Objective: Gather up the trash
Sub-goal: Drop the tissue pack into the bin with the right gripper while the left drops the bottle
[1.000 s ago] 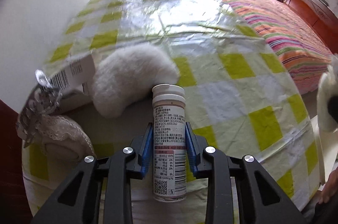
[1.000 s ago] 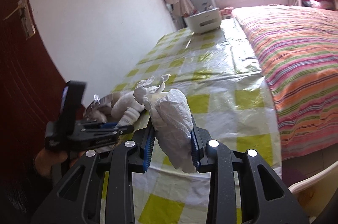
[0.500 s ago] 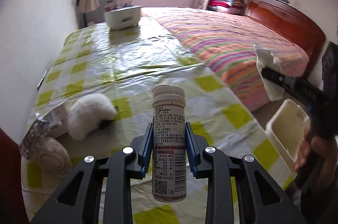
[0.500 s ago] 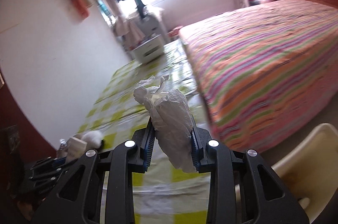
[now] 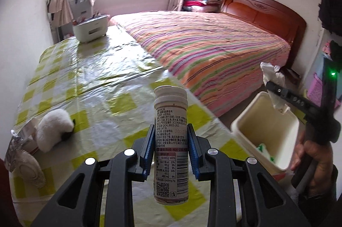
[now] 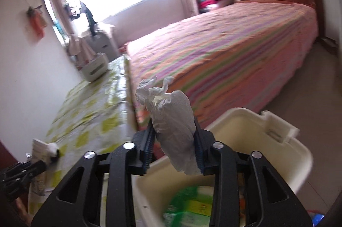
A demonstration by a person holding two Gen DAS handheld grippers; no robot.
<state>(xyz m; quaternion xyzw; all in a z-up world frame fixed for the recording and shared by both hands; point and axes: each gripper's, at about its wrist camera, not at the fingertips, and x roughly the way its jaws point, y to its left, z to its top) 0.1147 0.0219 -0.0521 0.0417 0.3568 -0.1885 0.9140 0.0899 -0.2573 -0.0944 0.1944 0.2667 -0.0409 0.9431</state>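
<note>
My left gripper (image 5: 171,152) is shut on a white tablet tube (image 5: 171,120) with a printed label, held upright over the near edge of the table. In the right wrist view, my right gripper (image 6: 173,141) hangs over the cream trash bin (image 6: 277,130). A crumpled white tissue (image 6: 173,120) stands between its blue pads. The jaws are opening, and the tissue still touches both pads. The left wrist view shows that right gripper (image 5: 275,90) with the tissue (image 5: 272,75) above the bin (image 5: 245,120). Green and white packaging (image 6: 192,205) lies in the bin.
The table (image 5: 96,88) wears a yellow-checked plastic cloth. On it are a white fluffy item (image 5: 53,128), a box with foil (image 5: 23,137) at the left edge, and a white container (image 5: 90,29) at the far end. A striped bed (image 5: 213,45) stands beside the table.
Both grippers have swung right, away from the table's left end. The right one now hangs over the bin with the tissue. The tube stays held in the left.
</note>
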